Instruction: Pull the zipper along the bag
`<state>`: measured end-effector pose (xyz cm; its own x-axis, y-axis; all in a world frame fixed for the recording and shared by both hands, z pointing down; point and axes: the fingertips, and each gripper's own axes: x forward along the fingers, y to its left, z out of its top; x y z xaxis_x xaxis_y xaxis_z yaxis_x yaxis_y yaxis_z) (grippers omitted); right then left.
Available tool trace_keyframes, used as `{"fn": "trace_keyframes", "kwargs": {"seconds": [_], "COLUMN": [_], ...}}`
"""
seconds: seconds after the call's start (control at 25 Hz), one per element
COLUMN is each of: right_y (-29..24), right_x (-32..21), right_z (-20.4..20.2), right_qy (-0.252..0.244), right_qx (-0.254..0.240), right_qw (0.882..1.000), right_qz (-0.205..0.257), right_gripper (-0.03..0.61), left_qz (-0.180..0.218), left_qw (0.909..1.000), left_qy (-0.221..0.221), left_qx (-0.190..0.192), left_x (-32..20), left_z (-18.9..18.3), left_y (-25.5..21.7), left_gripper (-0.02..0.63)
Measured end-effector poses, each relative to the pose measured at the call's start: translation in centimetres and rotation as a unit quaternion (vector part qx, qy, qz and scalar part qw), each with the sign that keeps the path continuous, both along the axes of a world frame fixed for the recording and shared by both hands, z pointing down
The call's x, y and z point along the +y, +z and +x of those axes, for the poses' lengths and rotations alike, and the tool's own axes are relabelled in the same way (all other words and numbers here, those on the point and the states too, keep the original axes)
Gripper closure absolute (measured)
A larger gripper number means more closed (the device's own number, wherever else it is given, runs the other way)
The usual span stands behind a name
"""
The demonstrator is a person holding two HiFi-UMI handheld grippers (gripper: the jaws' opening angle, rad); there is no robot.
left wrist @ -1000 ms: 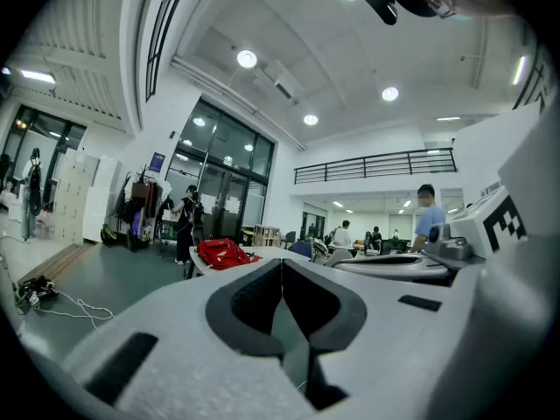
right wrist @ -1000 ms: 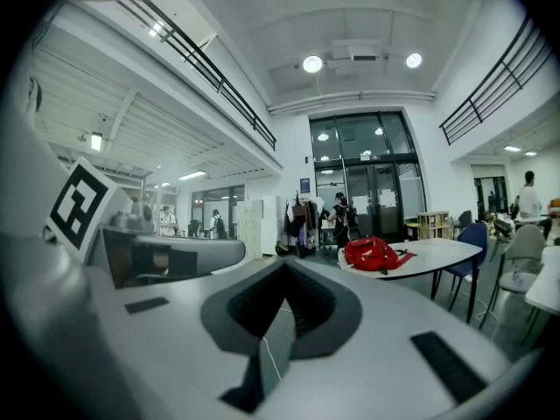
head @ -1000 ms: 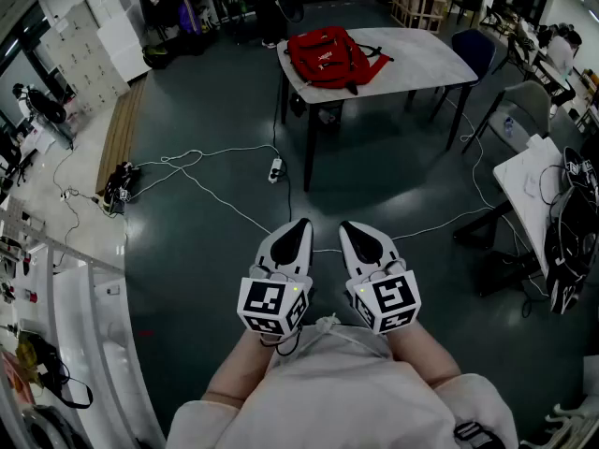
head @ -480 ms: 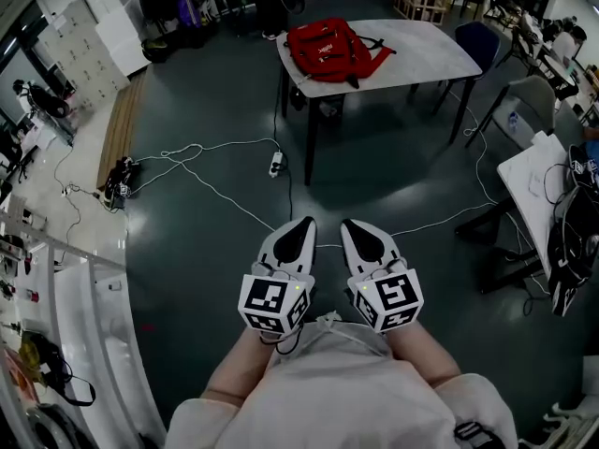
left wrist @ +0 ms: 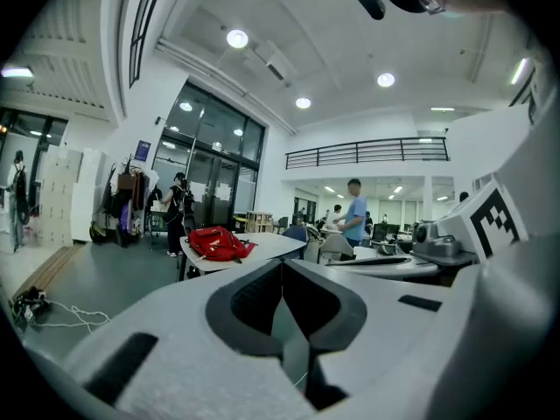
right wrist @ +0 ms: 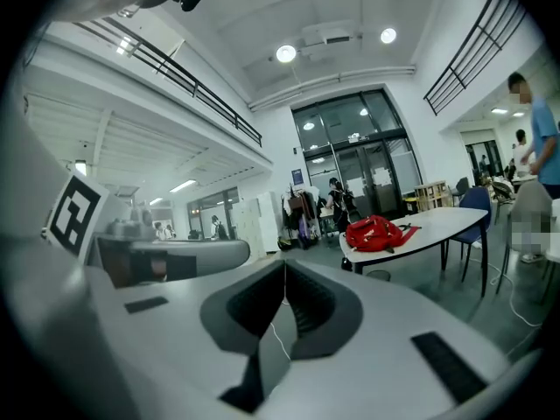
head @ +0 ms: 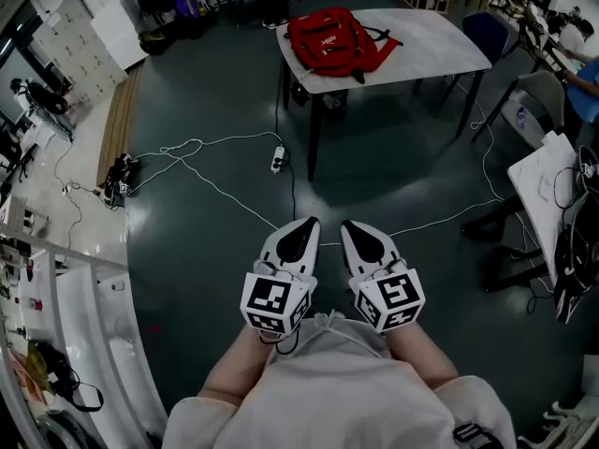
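Both tools are held side by side, close in front of the person's body and just apart from each other. The left tool (head: 301,227) has its jaws pressed together with nothing between them. The right tool (head: 354,227) is the same, jaws pressed together and empty.

Ahead of the tool tips lies an open stretch of dark floor (head: 215,251), with room on either side. A thin white cable (head: 225,193) runs across the floor just past the tips and loops away to the left. A power strip (head: 278,165) lies further ahead, near the bench legs.

The red bag (head: 329,41) is well apart from both tools, far ahead and roughly in line with the gap between them. It lies flat on the left end of the pale bench (head: 440,50), close to the near edge and the left edge, with dark straps trailing towards the middle of the top. Whether its zipper is open cannot be told at this distance. The rest of the bench top is bare.

A blue chair (head: 487,34) stands beyond the bench's far right corner. To the right of the right tool, another bench (head: 535,190) with a white top carries dark gear and cords. The room is a tall, bright hall with glass doors.
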<state>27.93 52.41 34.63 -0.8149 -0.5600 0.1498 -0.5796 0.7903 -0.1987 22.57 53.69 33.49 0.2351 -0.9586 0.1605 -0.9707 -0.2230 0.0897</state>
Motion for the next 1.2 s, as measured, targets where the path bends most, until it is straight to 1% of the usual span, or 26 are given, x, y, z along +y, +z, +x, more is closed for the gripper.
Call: {"fn": "trace_keyframes", "kwargs": {"seconds": [0.16,0.2,0.28,0.44,0.64,0.84,0.96,1.08,1.2], "right_y": [0.1,0.0,0.1,0.4,0.0,-1.0,-1.6,-1.3,-0.7], "right_x": [-3.6,-4.7,-6.9,-11.4,-17.2,-22.7,-25.3,-27.2,-28.5], "right_z": [-2.0,-2.5,-3.8,-7.2,-12.8,-19.5,-22.8,-25.3,-26.8], "right_qy": [0.022,0.029,0.044,0.067,0.091,0.108,0.119,0.125,0.125], "right_qx": [0.001,0.002,0.006,0.022,0.039,0.046,0.046,0.049,0.056], "right_qw": [1.000,1.000,0.999,0.997,0.995,0.993,0.992,0.991,0.990], "right_qz": [-0.002,-0.001,0.000,-0.003,-0.005,-0.004,-0.006,-0.014,-0.023], "right_gripper": [0.551,0.551,0.551,0.551,0.551,0.551,0.551,0.551,0.551], "left_qz": [0.014,0.019,0.025,0.022,0.012,0.008,0.005,-0.002,-0.017], "left_qw": [0.9985,0.9979,0.9973,0.9977,0.9975,0.9960,0.9954,0.9953,0.9946], "left_qy": [0.023,0.029,0.039,0.055,0.069,0.087,0.094,0.093,0.092], "left_qx": [-0.047,-0.055,-0.057,-0.031,0.007,0.014,0.018,0.027,0.046], "left_x": [-3.3,-4.2,-6.4,-11.3,-17.7,-23.5,-26.1,-28.0,-29.5], "left_z": [-1.6,-2.2,-3.7,-7.9,-14.5,-21.4,-25.1,-28.0,-29.8], "left_y": [-0.4,-0.5,-0.5,-0.2,-0.4,-1.2,-1.6,-1.3,-0.3], "left_gripper": [0.594,0.594,0.594,0.594,0.594,0.594,0.594,0.594,0.594]}}
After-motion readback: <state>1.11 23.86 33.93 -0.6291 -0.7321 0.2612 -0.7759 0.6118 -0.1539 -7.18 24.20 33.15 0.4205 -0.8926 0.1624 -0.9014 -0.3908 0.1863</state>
